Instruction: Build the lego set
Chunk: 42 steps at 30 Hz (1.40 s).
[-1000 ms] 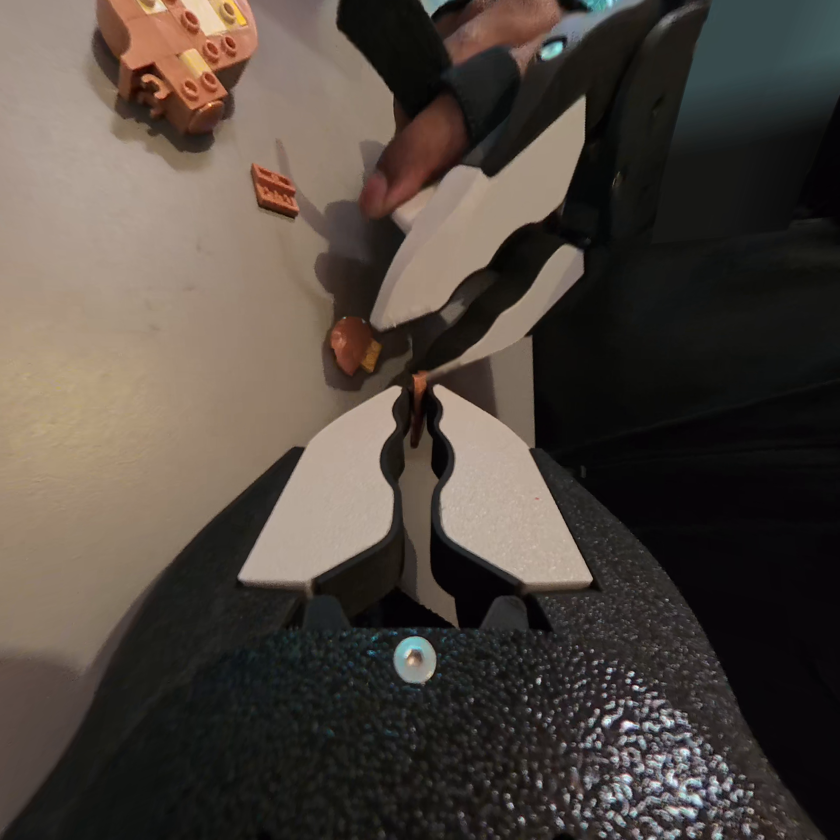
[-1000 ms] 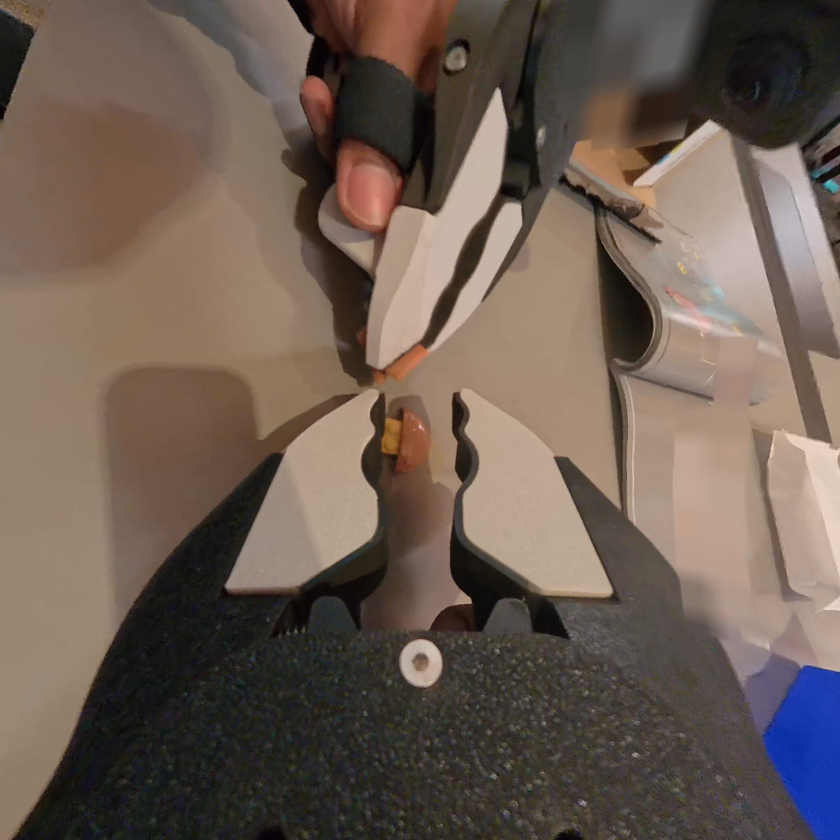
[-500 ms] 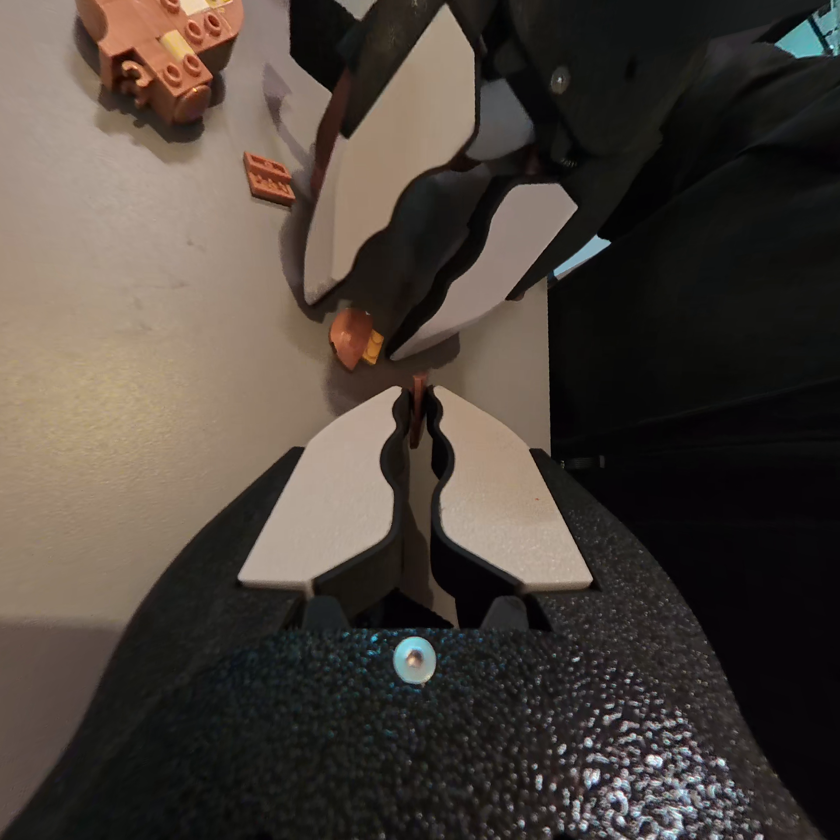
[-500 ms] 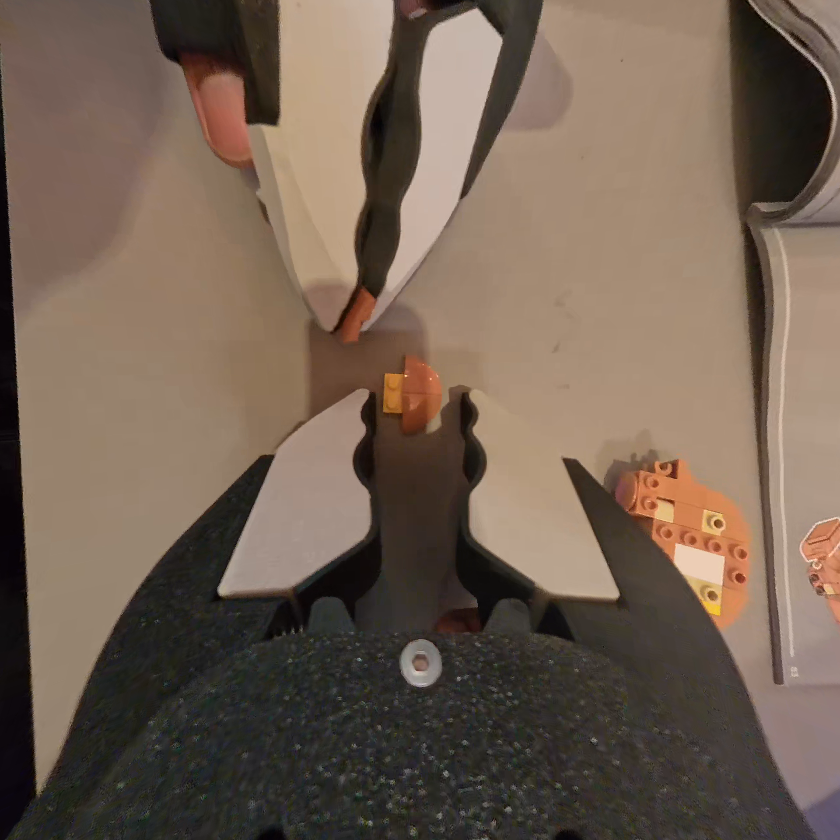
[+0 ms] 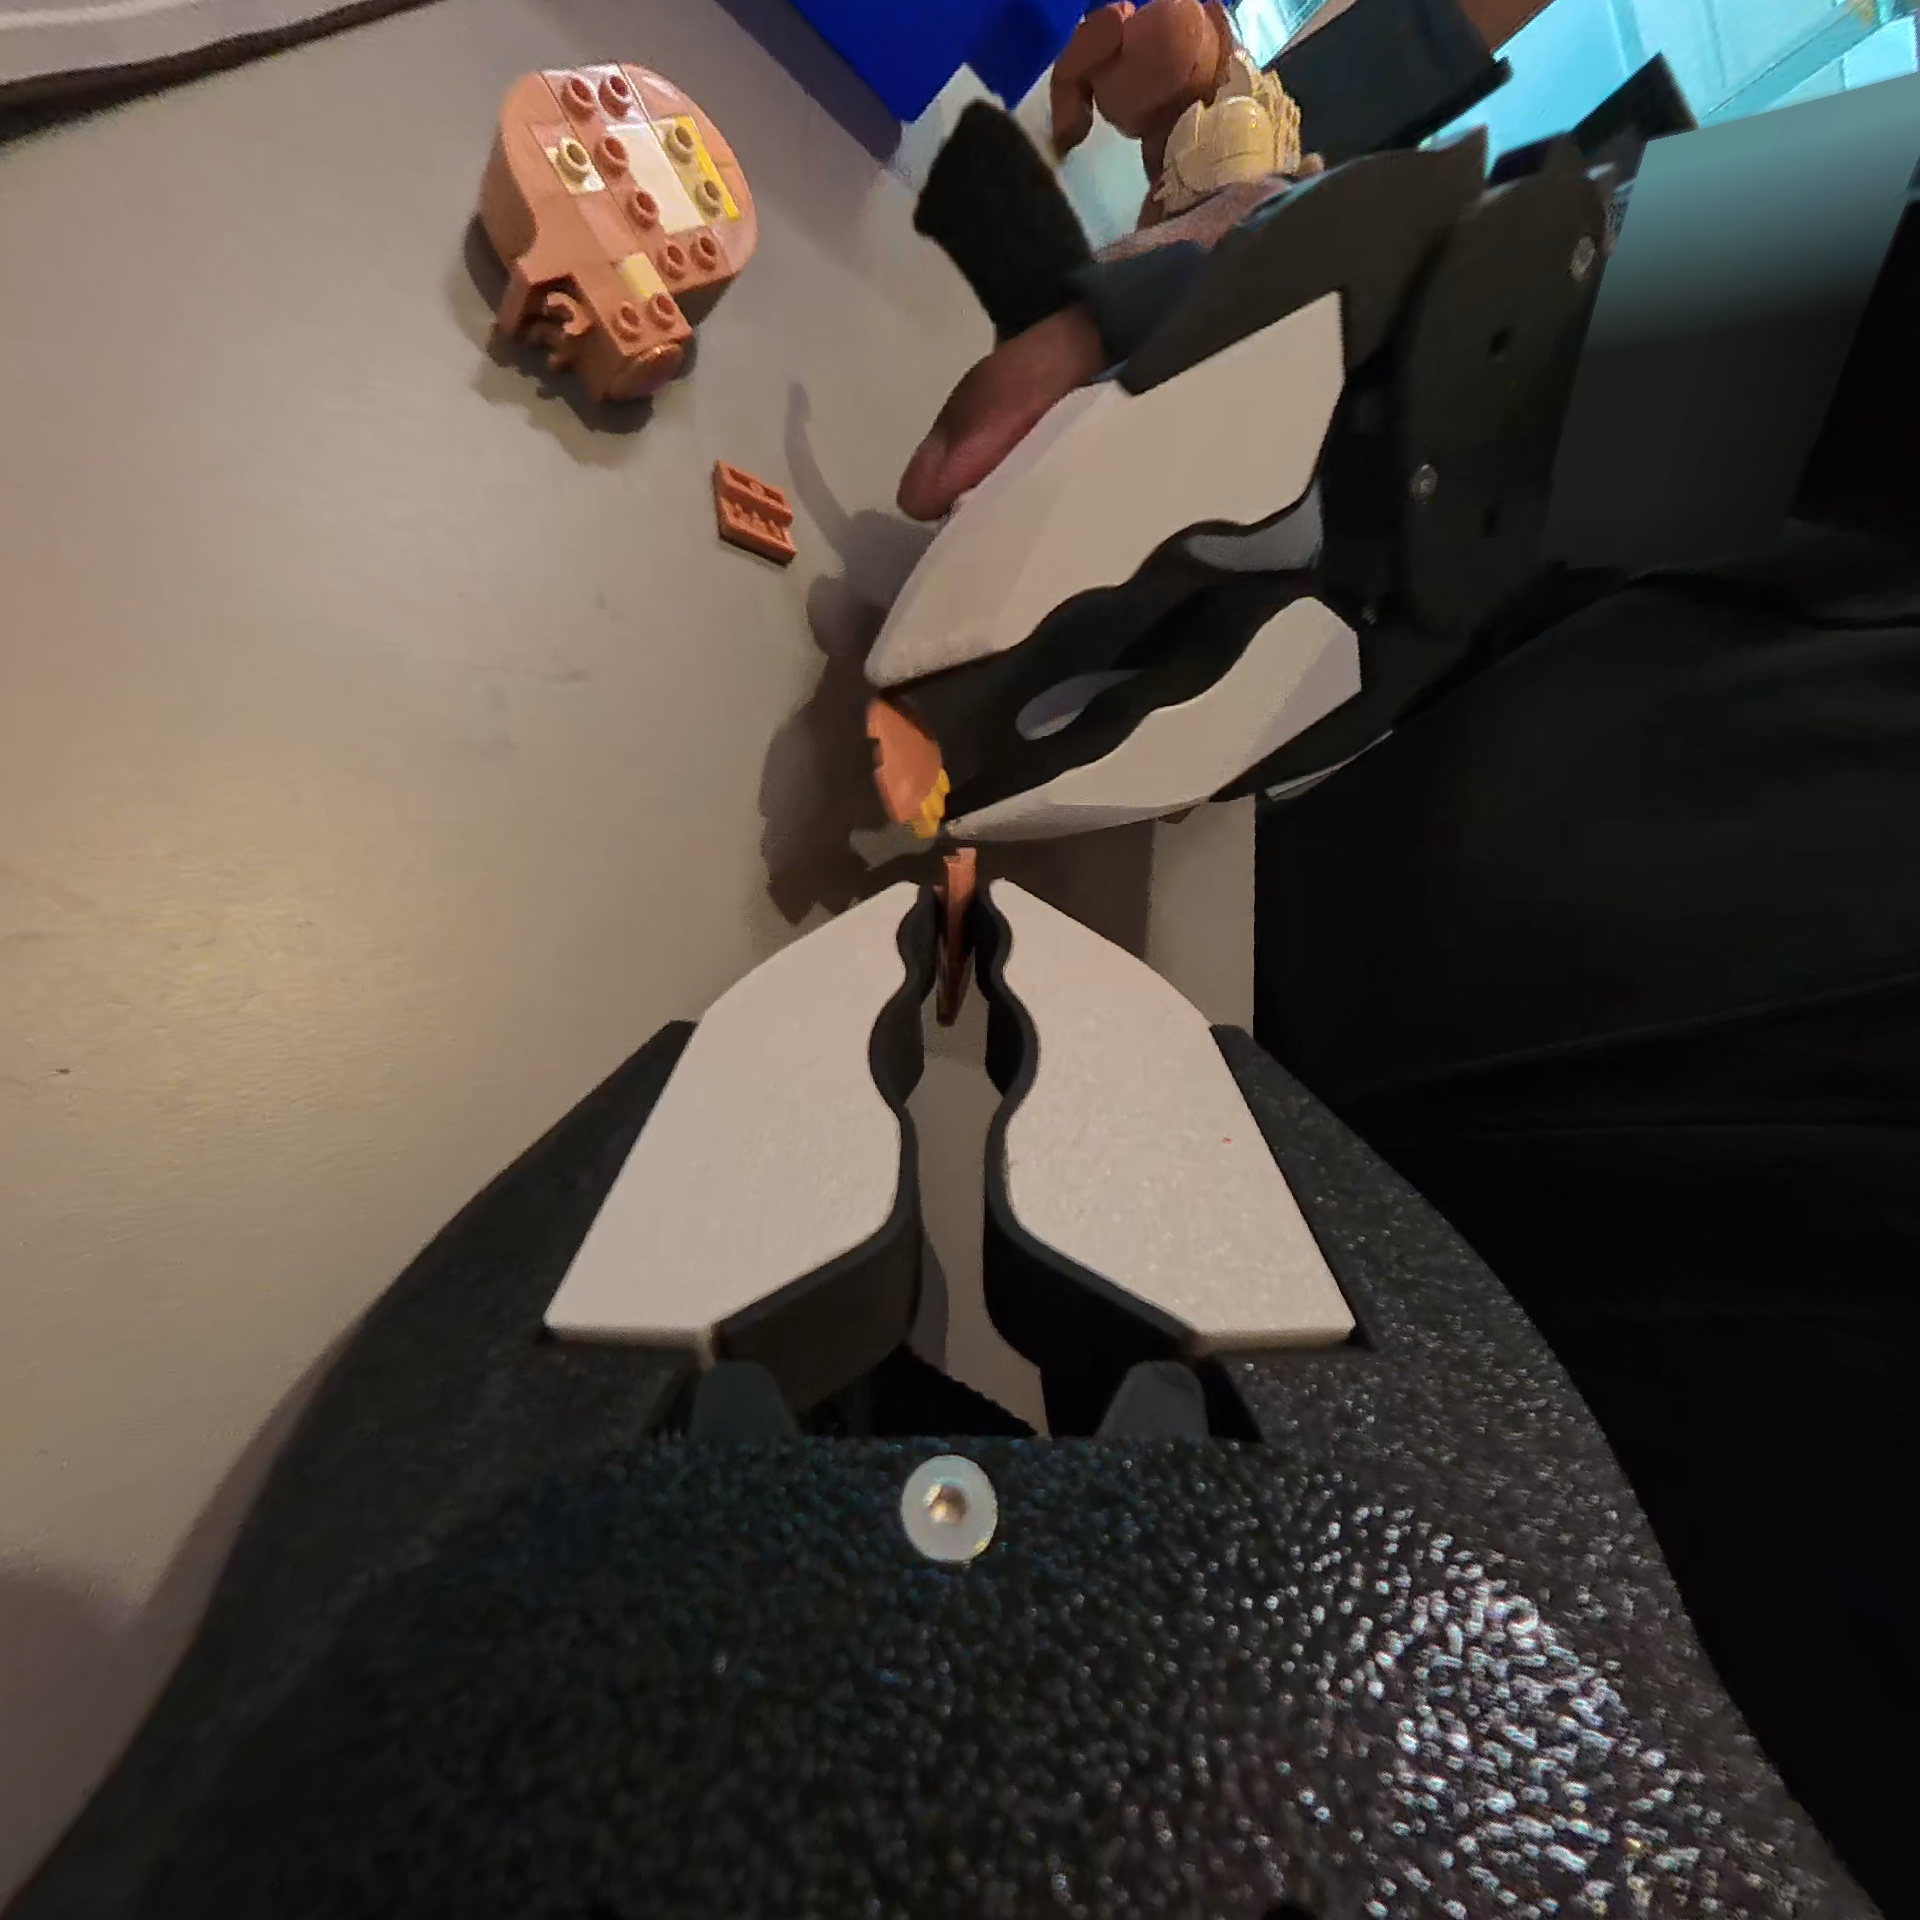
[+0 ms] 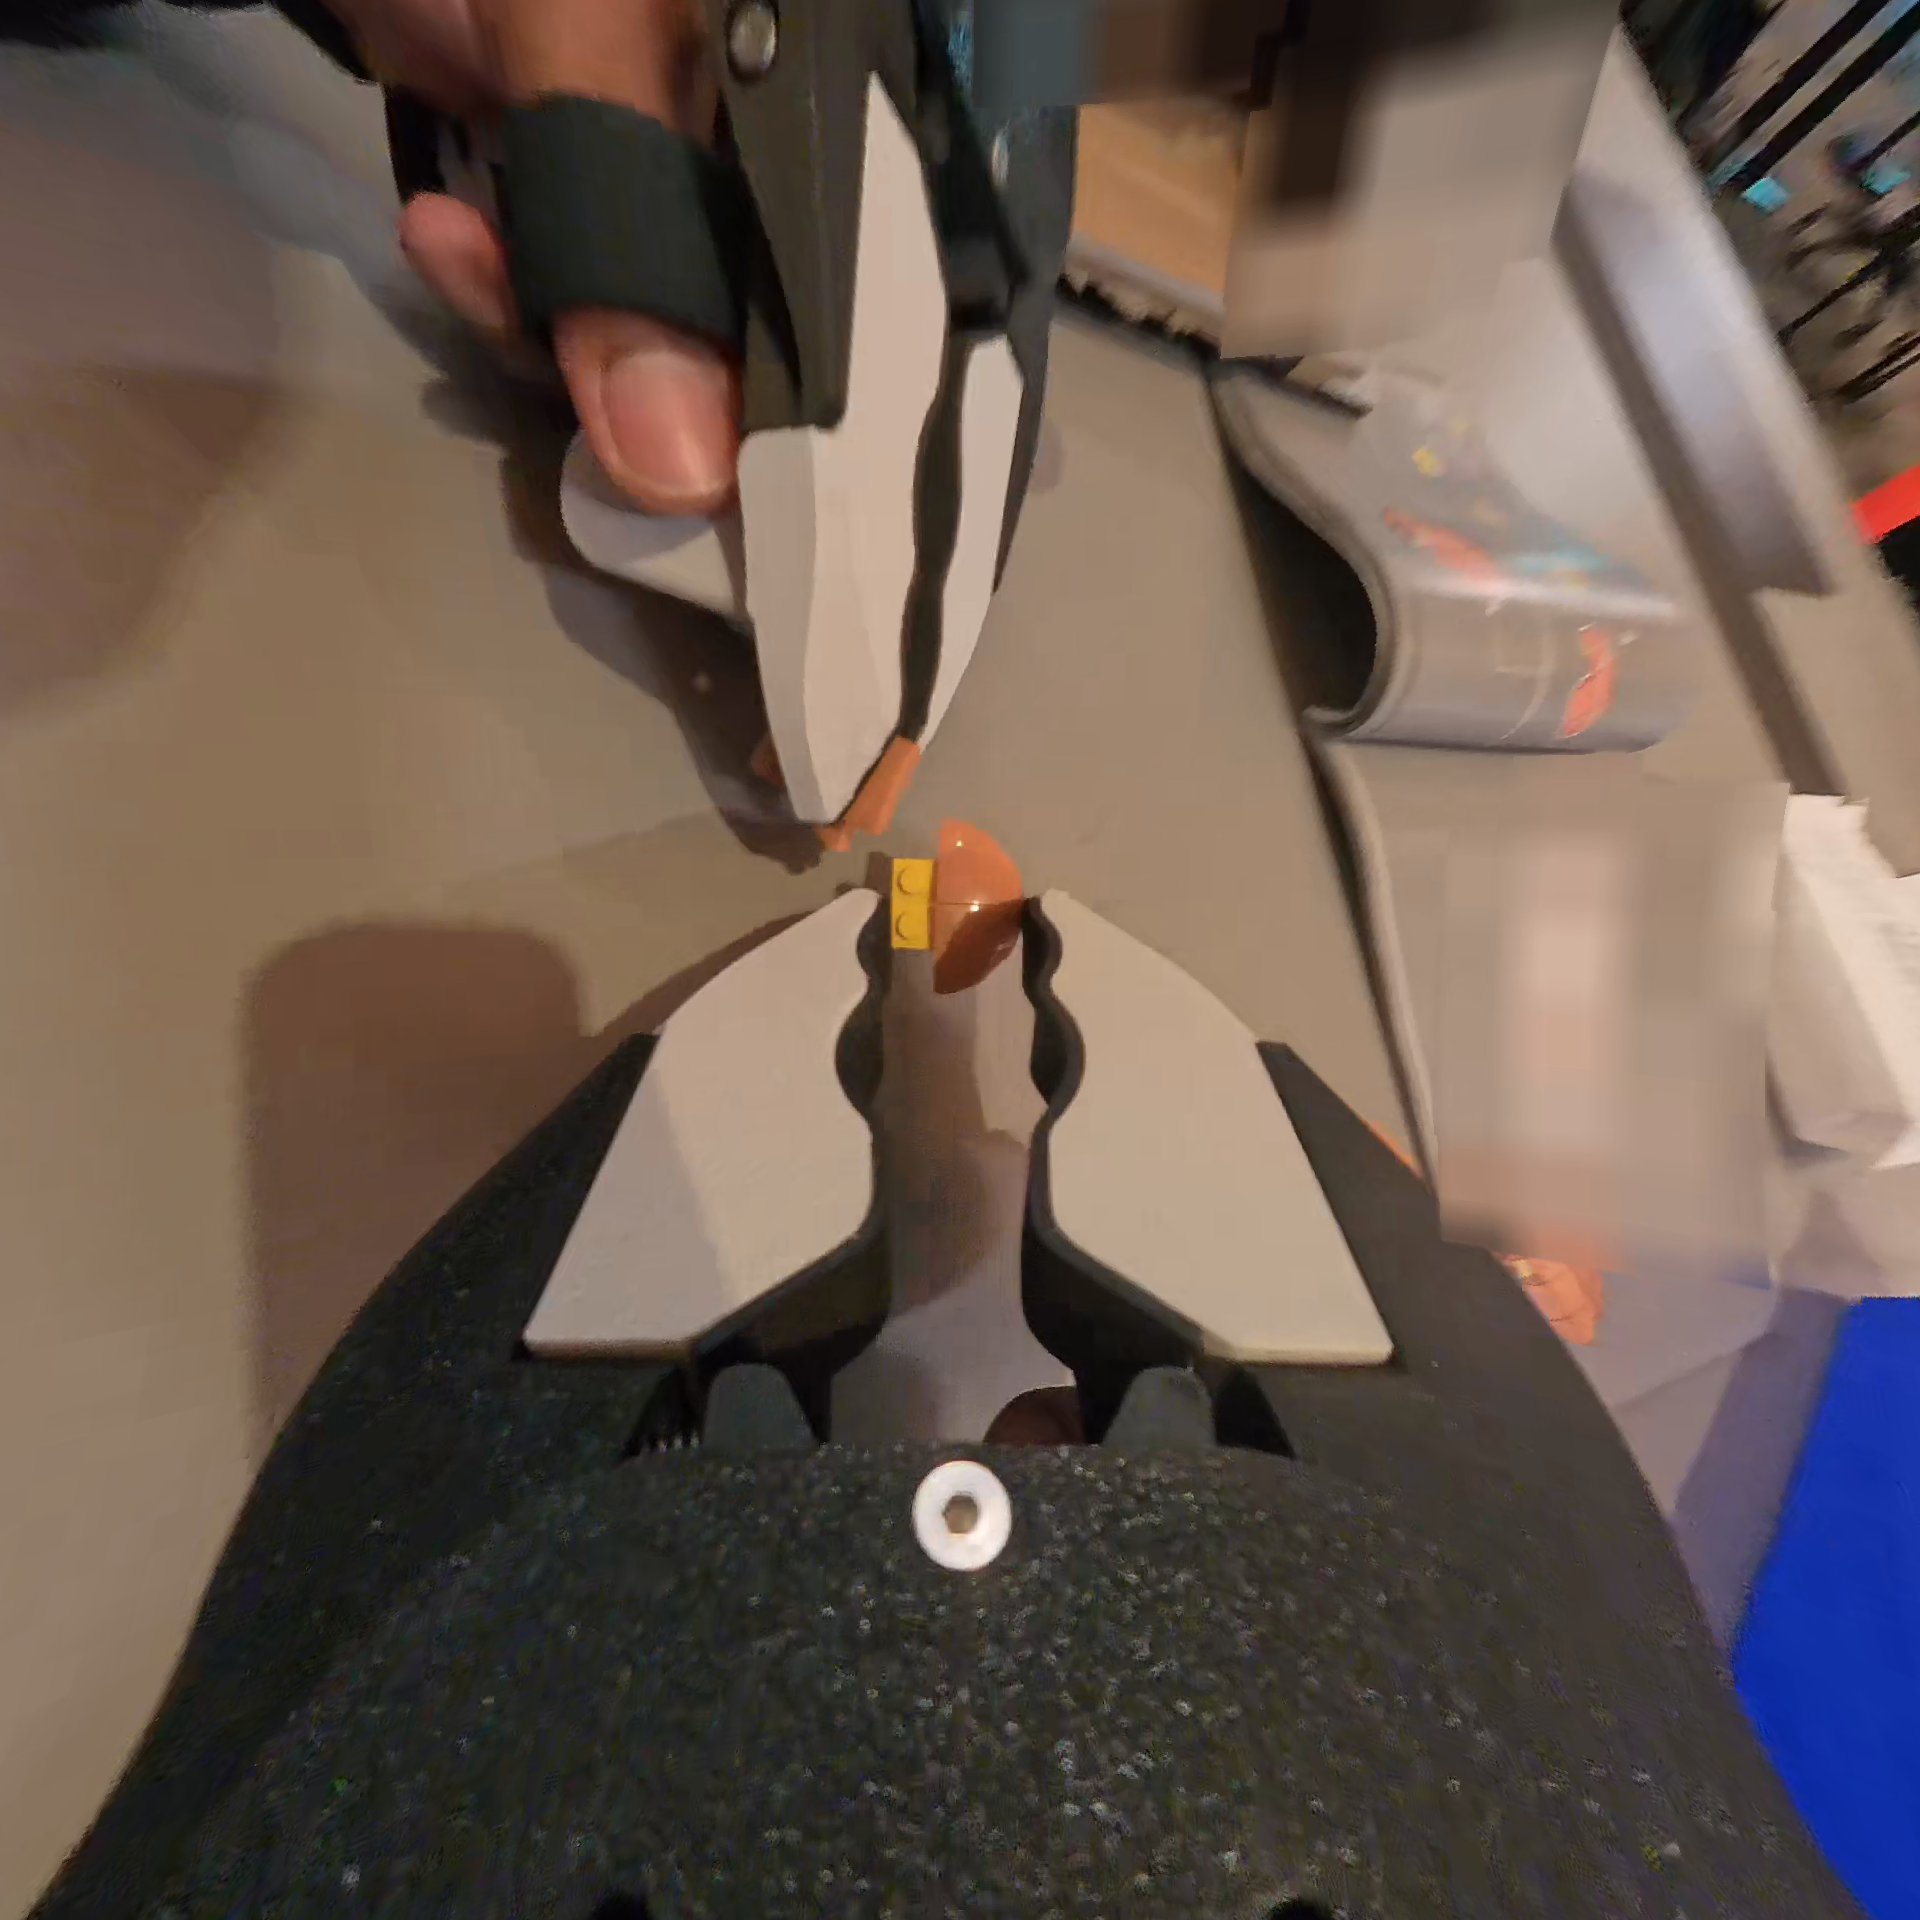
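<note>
Step in hand: mating two small parts in the air, just over the desk.

Left gripper is clenched on a thin brown plate, held edge-on and upright, its tip poking out past the fingertips. In the right wrist view the same plate shows as an orange-brown sliver at the tip of the other gripper.

Right gripper is grasping a small sub-assembly: a brown dome piece with a yellow 1x2 brick stuck on its side. It is pinched right at the fingertips, the yellow face against one finger and the dome against the other. In the left wrist view it hangs just above the plate tip, very near; I can't tell if they touch.

Unused on the desk: the partly built brown body with studs up, and a loose brown grille tile between it and the grippers. The instruction booklet lies off to the side.

Next move, my read: line the plate up with the sub-assembly's mating face, close the last gap, then press straight. Both grips are shallow tip pinches, so an off-axis push would likely twist the plate or pop the dome out. Right wrist view is motion-blurred, so fine alignment isn't readable.
</note>
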Tool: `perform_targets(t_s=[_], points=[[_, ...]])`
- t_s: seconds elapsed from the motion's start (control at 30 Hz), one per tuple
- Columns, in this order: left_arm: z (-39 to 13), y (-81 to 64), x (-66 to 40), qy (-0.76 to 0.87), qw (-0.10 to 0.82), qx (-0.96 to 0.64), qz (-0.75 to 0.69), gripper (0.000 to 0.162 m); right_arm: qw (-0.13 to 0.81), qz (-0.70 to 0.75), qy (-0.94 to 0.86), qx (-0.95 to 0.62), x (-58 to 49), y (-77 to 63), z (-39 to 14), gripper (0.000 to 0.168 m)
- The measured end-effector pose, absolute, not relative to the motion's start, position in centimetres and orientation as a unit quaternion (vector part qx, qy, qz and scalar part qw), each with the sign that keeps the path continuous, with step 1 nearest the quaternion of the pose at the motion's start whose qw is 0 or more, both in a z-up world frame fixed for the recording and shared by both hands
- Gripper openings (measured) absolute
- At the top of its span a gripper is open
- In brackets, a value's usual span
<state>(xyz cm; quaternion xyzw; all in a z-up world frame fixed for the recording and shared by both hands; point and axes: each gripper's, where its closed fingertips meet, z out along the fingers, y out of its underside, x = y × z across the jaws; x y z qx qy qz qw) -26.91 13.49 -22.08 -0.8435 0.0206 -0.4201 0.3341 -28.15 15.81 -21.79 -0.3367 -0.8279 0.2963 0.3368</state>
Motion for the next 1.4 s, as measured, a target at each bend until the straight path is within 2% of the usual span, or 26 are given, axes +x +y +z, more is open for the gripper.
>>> perform_targets(t_s=[0.33, 1.4], points=[[-20.7, 13.7, -26.9, 0.011, 0.365, -0.811, -0.457, 0.006, 0.425, 0.272, -0.808, -0.303, -28.6, 15.7, -20.3, 0.024], [-19.8, 14.0, -26.9, -0.015, 0.373, -0.781, -0.501, 0.006, 0.461, 0.277, -0.791, -0.293, -28.7, 15.0, -19.1, 0.024]])
